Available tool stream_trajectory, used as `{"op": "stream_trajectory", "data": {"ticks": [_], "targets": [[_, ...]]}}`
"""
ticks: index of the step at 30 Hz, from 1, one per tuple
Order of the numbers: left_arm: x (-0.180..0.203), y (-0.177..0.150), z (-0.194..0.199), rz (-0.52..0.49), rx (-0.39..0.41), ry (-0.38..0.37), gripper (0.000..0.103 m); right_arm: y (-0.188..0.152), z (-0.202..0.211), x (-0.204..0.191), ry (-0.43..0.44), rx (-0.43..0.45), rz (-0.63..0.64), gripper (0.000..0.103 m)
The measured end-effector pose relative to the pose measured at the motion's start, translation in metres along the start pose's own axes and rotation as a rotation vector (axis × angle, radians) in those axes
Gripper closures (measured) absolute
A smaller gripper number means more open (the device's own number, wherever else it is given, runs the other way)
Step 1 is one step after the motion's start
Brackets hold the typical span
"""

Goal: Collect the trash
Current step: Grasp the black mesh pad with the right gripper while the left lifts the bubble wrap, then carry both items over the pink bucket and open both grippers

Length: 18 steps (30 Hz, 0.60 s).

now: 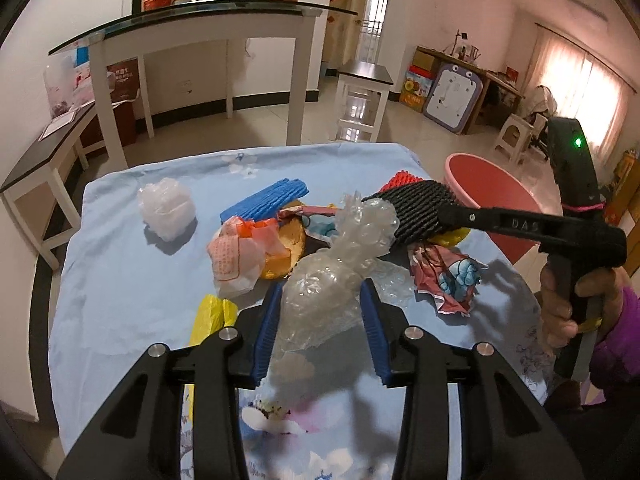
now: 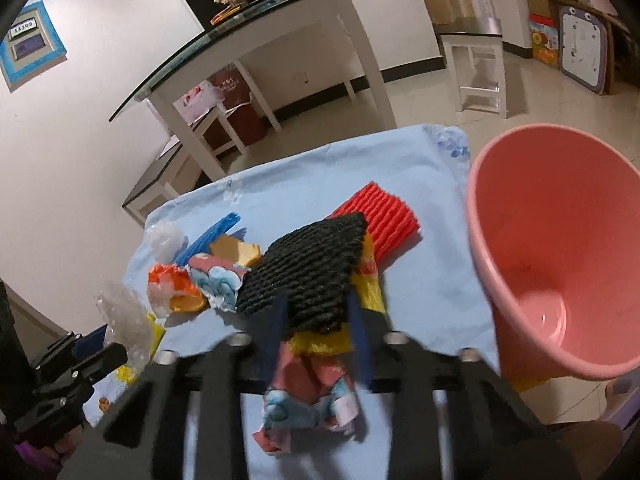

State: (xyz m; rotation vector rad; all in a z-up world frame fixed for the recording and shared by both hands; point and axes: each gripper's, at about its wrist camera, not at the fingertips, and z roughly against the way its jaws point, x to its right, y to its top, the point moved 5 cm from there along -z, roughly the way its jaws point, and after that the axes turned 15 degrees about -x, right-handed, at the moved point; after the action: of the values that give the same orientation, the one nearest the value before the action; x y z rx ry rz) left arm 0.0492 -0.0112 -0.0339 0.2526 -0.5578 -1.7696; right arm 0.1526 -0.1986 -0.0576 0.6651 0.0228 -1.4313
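While my left gripper [image 1: 320, 312] is closed on a crumpled wad of clear bubble wrap [image 1: 332, 276], lifted above the near edge of the table [image 1: 120, 264], my right gripper [image 2: 316, 320] is clamped on a black foam net [image 2: 308, 264], raised over the pile of scraps at the table's middle. Beneath it lie a red foam net [image 2: 384, 216], a yellow wrapper [image 2: 370, 280] and a printed paper scrap [image 2: 308, 400]. A white plastic wad [image 1: 166, 208] sits near the far left corner. Off the right edge stands the pink bucket [image 2: 560, 240], mouth tilted toward me.
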Motion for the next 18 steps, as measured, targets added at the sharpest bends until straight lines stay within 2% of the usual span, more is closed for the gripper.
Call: {"op": "stream_trajectory", "data": {"ticks": [1,3,10,18], "targets": [[-0.001,0.000,0.001,0.002,0.003,0.000,0.062,-0.001,0.002,-0.001,0.008,0.008,-0.003,0.090],[-0.001,0.000,0.006,0.003,0.012,0.002,0.062,-0.001,0.011,-0.003,0.020,0.034,-0.001,0.093],[0.006,0.004,0.022,-0.003,0.061,0.000,0.062,0.001,0.055,-0.007,0.073,0.141,0.003,0.094],[0.026,0.016,0.034,-0.030,0.104,-0.015,0.062,-0.002,0.111,0.013,0.028,0.271,-0.043,0.094]]}}
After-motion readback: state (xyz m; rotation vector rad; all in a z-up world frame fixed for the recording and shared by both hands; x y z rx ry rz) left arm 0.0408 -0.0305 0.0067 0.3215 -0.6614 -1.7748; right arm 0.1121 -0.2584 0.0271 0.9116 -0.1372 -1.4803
